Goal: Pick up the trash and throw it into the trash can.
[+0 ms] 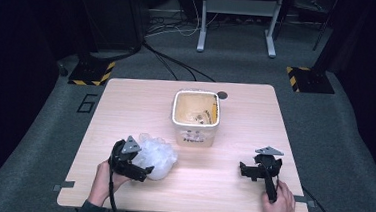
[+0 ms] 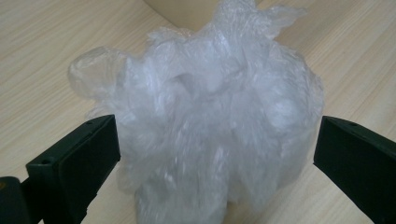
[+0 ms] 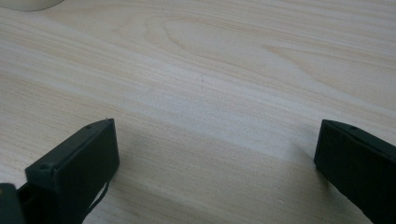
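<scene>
A crumpled clear plastic bag [image 1: 156, 155] lies on the wooden table [image 1: 126, 106], left of centre near the front. My left gripper [image 1: 141, 169] is open with its jaws set wide on either side of the bag [image 2: 210, 126], which bulges between them. A cream square bin [image 1: 195, 117] stands open-topped in the middle of the table, with some dark scraps inside. My right gripper [image 1: 246, 171] rests open at the front right, and its jaws [image 3: 217, 154] stand wide over bare wood with nothing between them.
A round dark grommet [image 1: 222, 95] sits in the table behind the bin. The bin's base [image 3: 28, 3] shows at the top left corner of the right gripper view. Beyond the table are cables, a desk frame [image 1: 237, 19] and yellow-black striped floor plates [image 1: 92, 72].
</scene>
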### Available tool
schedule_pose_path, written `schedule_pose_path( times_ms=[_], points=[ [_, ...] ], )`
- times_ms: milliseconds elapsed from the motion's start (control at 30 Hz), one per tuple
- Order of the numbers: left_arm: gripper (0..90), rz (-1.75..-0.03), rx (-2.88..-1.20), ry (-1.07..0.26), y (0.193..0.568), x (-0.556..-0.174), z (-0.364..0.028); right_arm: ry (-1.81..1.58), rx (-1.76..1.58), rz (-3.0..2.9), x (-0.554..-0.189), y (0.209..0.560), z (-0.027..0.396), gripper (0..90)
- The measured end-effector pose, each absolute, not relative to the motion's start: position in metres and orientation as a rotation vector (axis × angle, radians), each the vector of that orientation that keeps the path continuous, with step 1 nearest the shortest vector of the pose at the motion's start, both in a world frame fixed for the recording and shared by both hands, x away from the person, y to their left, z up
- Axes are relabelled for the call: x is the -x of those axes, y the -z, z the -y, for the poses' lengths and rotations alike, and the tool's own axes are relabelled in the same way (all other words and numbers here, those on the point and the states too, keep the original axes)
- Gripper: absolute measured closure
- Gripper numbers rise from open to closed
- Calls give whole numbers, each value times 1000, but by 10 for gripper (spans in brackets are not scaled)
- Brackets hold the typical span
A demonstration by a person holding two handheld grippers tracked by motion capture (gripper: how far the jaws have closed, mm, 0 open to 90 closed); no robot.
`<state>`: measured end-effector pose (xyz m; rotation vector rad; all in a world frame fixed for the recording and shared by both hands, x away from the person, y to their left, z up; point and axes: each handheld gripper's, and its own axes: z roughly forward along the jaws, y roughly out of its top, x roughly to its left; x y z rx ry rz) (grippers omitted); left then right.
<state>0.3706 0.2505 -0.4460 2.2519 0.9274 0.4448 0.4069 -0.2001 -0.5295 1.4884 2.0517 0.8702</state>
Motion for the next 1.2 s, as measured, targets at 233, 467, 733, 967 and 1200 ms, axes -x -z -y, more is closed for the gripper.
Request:
schedule_pose_path(
  times_ms=[233, 467, 733, 967, 1200],
  points=[
    [0, -934, -2305, -388, 468, -390, -229, -870, -1490, -2052, -407, 530, 200, 0],
    [0, -943, -2325, -360, 480, -398, -221, -871, -1490, -2052, -407, 530, 200, 0],
    [9, -951, -2395, -339, 492, -403, -208, -870, -1490, -2052, -407, 530, 200, 0],
    [94, -948, -2401, -336, 497, -401, -205, -870, -1489, -2052, -407, 530, 200, 0],
    [307, -944, -2345, -337, 496, -400, -212, -870, -1490, -2051, -407, 530, 200, 0]
  ],
)
